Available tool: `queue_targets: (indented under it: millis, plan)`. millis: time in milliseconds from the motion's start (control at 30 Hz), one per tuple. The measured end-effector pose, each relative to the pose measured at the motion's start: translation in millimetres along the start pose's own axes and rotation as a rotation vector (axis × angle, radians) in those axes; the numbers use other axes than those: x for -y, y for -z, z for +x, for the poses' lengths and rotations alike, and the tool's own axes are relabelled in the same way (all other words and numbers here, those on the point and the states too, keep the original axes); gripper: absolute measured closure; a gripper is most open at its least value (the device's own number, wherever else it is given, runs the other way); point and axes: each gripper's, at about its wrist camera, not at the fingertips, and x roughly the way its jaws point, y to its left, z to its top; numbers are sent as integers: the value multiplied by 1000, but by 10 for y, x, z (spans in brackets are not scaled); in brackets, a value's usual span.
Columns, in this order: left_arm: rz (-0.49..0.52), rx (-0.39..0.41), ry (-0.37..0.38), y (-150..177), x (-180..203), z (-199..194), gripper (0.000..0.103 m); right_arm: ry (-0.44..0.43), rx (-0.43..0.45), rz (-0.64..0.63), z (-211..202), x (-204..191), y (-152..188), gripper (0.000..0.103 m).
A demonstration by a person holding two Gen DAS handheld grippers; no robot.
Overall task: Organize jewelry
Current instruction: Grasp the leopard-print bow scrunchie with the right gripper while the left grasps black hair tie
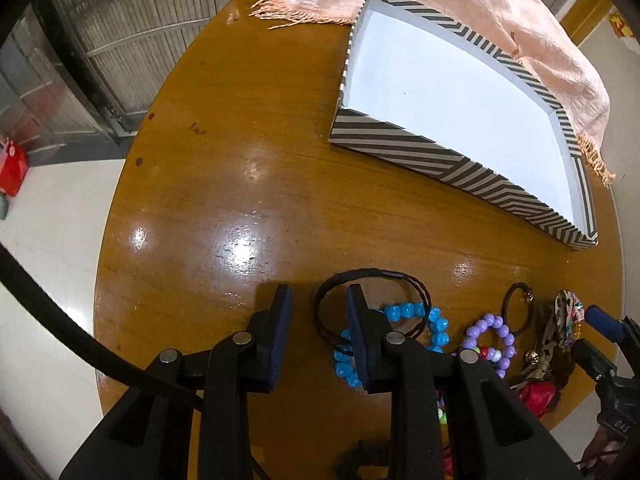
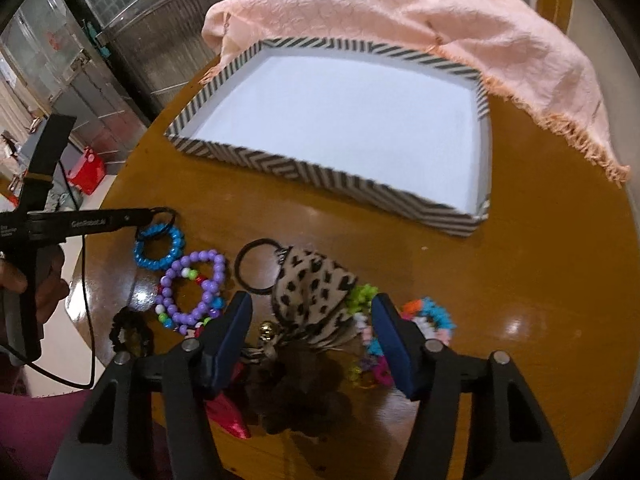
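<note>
Blue bead bracelet (image 1: 404,334) partly hidden behind the right finger (image 1: 362,336) of the left hand-held gripper (image 1: 318,332); contact between that finger and the black cord loop (image 1: 374,274) not resolvable, and in the right wrist view the same gripper's tips (image 2: 154,214) merge with the loop. Dark fluffy item (image 2: 304,396) and red shiny piece (image 2: 232,420) blurred and partly covered by the right hand-held gripper (image 2: 316,336); identity unclear. Far wall of striped tray (image 2: 304,168) partly draped by pink scarf (image 2: 400,12); scarf cut off at top edge.
</note>
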Motion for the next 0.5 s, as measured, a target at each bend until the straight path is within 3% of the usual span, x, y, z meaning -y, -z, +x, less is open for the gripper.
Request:
queue_targets:
  millis: [133,200,333,500]
  plan:
    - [29,15,-26,-11,95,26,78,-6,-31,2,156,-23,-7,39]
    - [31,18,-30,-29,107,37,87,-29,-45,13,238,-18,7,49]
    - [35,32,-26,-19,93,49,100,-56,-55,47,307,40,72,89]
    - [24,56,0,1,-1,-55,101,-133,-24,126,128,175,108,95]
